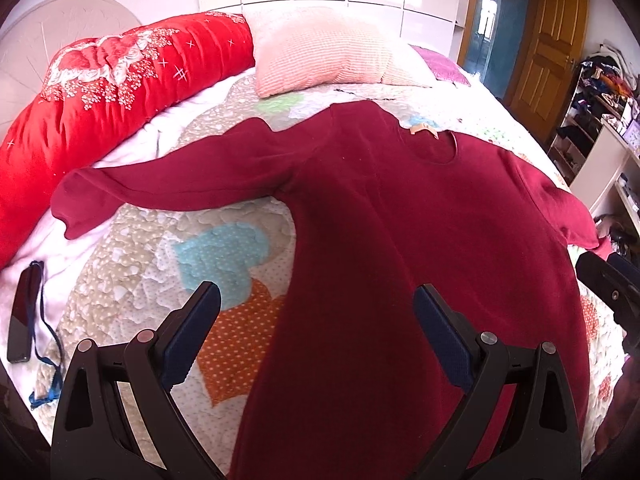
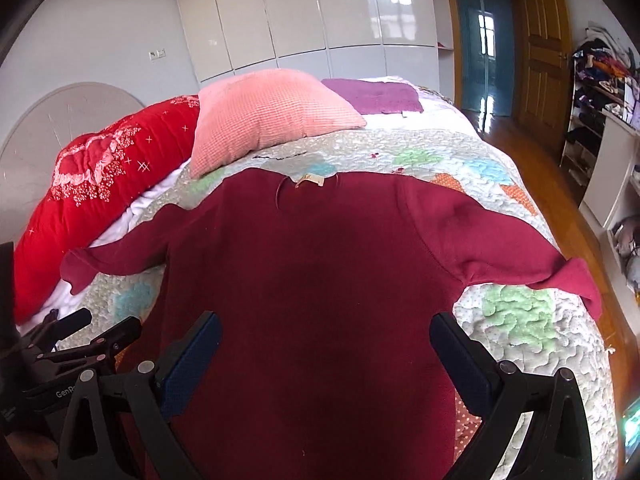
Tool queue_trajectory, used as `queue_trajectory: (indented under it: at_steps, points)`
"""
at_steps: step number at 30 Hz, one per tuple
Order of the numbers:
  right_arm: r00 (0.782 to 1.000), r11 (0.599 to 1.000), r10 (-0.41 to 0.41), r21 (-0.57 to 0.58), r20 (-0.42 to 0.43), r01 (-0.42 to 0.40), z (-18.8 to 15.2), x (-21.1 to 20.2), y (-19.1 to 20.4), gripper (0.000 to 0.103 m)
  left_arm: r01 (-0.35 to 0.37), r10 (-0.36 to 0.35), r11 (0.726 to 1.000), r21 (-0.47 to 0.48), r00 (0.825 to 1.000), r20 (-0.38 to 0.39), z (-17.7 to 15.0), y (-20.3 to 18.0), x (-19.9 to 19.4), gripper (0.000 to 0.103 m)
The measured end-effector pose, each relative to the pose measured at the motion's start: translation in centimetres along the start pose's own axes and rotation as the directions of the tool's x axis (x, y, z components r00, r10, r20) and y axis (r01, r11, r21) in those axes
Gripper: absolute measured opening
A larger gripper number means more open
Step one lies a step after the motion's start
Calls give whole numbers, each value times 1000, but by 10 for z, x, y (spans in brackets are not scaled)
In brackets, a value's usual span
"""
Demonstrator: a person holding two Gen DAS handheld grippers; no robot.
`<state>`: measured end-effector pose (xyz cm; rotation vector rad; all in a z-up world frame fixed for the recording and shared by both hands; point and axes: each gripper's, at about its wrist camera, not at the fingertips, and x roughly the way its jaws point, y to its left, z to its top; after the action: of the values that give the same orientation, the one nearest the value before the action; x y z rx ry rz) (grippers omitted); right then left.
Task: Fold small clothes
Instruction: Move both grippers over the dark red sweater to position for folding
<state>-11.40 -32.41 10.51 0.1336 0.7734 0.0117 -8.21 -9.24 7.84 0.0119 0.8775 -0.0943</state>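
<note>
A dark red long-sleeved top (image 1: 380, 240) lies flat on the patchwork quilt (image 1: 160, 264), collar away from me, both sleeves spread out sideways. It also shows in the right wrist view (image 2: 320, 280). My left gripper (image 1: 318, 304) is open and empty, hovering above the top's lower left side. My right gripper (image 2: 326, 332) is open and empty above the top's lower middle. The left gripper also shows at the left edge of the right wrist view (image 2: 84, 332); the right gripper shows at the right edge of the left wrist view (image 1: 612, 288).
A pink pillow (image 1: 324, 56), a red floral duvet (image 1: 112, 80) and a purple cloth (image 2: 376, 96) lie at the bed's far end. A dark phone with a blue strap (image 1: 22, 312) lies at the left. Shelves (image 2: 600, 120) and wooden floor (image 2: 560, 184) are to the right.
</note>
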Motion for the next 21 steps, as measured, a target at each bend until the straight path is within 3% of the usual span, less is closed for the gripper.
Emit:
queue_trajectory:
  at_steps: [21]
  points:
    - [997,998,-56,7,-47,56,-5,32,-6,103,15,-16,1000,-18,999,-45,2,-8,28,97]
